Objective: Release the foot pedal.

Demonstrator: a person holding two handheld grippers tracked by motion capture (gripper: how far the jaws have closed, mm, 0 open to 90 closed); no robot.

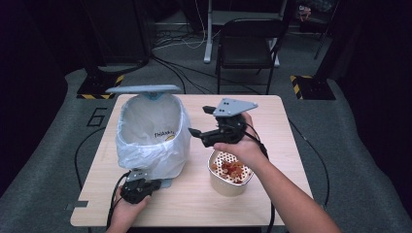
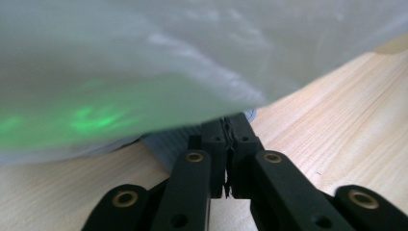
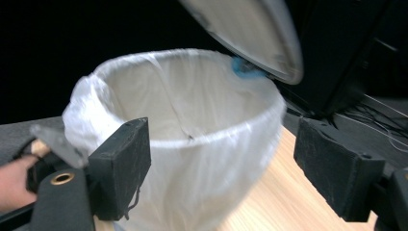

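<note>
A small bin lined with a white plastic bag stands at the table's left, its grey lid raised. My left gripper is low at the bin's base and is shut. In the left gripper view its closed jaws rest at a grey ribbed pedal under the bag. My right gripper hovers open just right of the bin's rim. Its wide-apart pads frame the lined bin and lid, with nothing between them. A white bowl with reddish food sits below the right hand.
The wooden table has bare room at its right and front. A black folding chair and cables stand on the floor beyond the far edge. The left hand is at the lower left of the right gripper view.
</note>
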